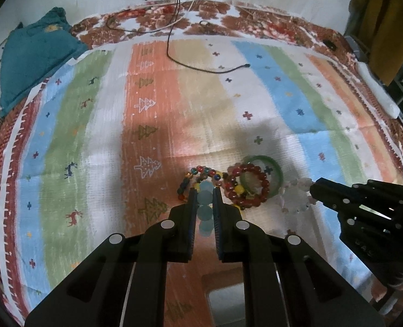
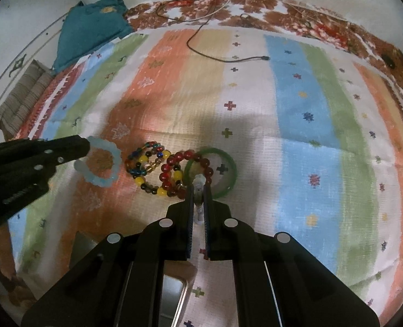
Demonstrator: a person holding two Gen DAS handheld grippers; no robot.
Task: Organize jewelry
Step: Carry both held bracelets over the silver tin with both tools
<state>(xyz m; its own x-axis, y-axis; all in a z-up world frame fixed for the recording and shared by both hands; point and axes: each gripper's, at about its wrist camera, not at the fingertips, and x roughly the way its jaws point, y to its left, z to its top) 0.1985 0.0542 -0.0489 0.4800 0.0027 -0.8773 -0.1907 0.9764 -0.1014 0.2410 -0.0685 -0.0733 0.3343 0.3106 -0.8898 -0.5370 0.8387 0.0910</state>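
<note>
Striped woven cloth (image 1: 98,125), near edge: green bangle (image 2: 230,163), red and multicoloured bead bracelets. My left gripper (image 1: 204,194) pinches the pale-blue bead bracelet (image 2: 103,163); my right gripper (image 2: 198,188) pinches a whitish bead bracelet (image 1: 297,193). Lifting; next, probably careful placing apart.

We saw a pale blue beaded bracelet (image 2: 100,163) gripped at one edge, its ring hanging open beside the others. A white beaded bracelet (image 1: 297,194) was likewise pinched by its edge. On the striped cloth lay a multicoloured bead bracelet (image 2: 144,160), touching a dark red bead bracelet (image 2: 183,169) that overlapped a smooth green bangle (image 2: 228,163), lying flat. Yellow beads showed among the red and multicoloured strands.
</note>
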